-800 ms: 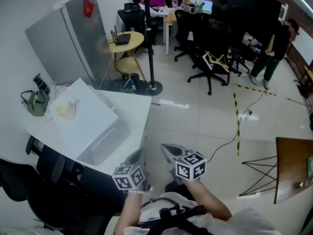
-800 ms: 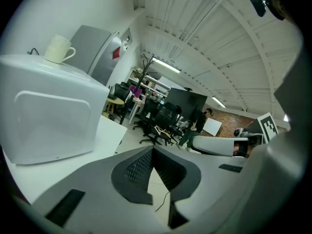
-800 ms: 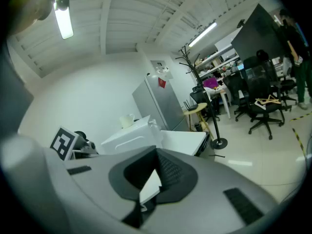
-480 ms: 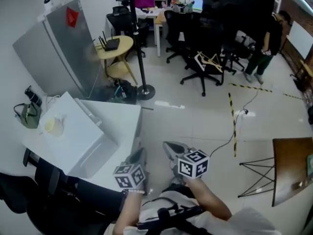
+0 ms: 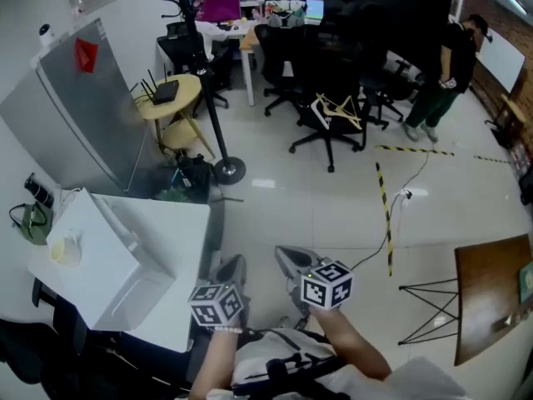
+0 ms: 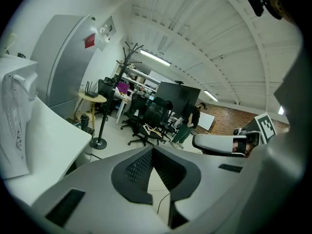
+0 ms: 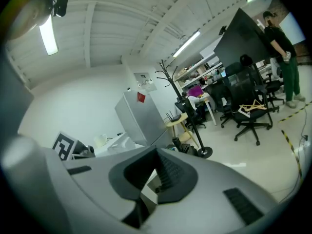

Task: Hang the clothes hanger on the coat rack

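The wooden clothes hanger point(image 5: 336, 110) lies on the seat of a black office chair point(image 5: 326, 128) far across the room; it also shows small in the left gripper view point(image 6: 153, 129) and the right gripper view point(image 7: 254, 107). The black coat rack point(image 5: 202, 80) stands left of that chair on a round base, its hooks bare point(image 6: 130, 51) point(image 7: 170, 79). My left gripper point(image 5: 232, 267) and right gripper point(image 5: 287, 259) are side by side low in the head view, both far from hanger and rack. Each has its jaws shut with nothing between them point(image 6: 152, 150) point(image 7: 157, 153).
A white table point(image 5: 169, 223) with a white box sits close at my left, a silver cabinet point(image 5: 73, 111) and a round yellow table point(image 5: 171, 96) behind it. A person in black point(image 5: 450, 63) stands far right. Striped tape point(image 5: 384, 211) and a cable cross the floor; a brown table point(image 5: 491, 294) is right.
The head view has shifted: coat rack, chair and white table slid left and down in the picture and sit nearer. Both grippers keep their place and stay shut.
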`<action>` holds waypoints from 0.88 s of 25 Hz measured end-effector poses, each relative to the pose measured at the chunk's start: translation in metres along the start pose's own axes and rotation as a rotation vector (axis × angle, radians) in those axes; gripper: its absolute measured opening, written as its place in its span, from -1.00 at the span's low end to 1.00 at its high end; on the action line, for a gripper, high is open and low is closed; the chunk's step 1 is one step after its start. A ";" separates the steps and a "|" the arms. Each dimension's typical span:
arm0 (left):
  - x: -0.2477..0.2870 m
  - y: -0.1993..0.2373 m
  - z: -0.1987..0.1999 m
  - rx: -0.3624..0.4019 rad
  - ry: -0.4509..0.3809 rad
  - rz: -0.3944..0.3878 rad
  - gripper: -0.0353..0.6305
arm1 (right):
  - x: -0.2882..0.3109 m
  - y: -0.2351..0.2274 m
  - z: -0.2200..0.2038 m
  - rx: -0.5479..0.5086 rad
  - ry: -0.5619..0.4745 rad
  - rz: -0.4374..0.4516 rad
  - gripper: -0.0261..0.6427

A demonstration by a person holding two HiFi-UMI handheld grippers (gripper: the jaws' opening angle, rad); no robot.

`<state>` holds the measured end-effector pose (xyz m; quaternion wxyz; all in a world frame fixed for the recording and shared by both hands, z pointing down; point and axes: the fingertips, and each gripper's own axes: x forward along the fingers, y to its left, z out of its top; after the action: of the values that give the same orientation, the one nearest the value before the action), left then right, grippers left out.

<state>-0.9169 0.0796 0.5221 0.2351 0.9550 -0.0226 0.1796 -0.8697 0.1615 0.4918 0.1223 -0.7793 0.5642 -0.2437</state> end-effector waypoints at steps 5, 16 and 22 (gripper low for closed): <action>0.039 -0.018 -0.001 0.024 0.060 -0.028 -0.93 | -0.004 -0.040 0.009 0.060 -0.010 -0.029 -0.89; 0.175 -0.051 0.016 0.085 0.181 -0.189 -0.93 | -0.014 -0.150 0.059 0.119 -0.150 -0.186 -0.89; 0.258 -0.052 0.068 0.138 0.185 -0.276 -0.93 | 0.031 -0.196 0.114 0.105 -0.193 -0.194 -0.89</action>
<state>-0.6464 0.1054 0.5346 0.1924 0.9423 0.1428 0.2339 -0.6420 0.1883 0.4932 0.1926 -0.8426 0.4581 -0.2074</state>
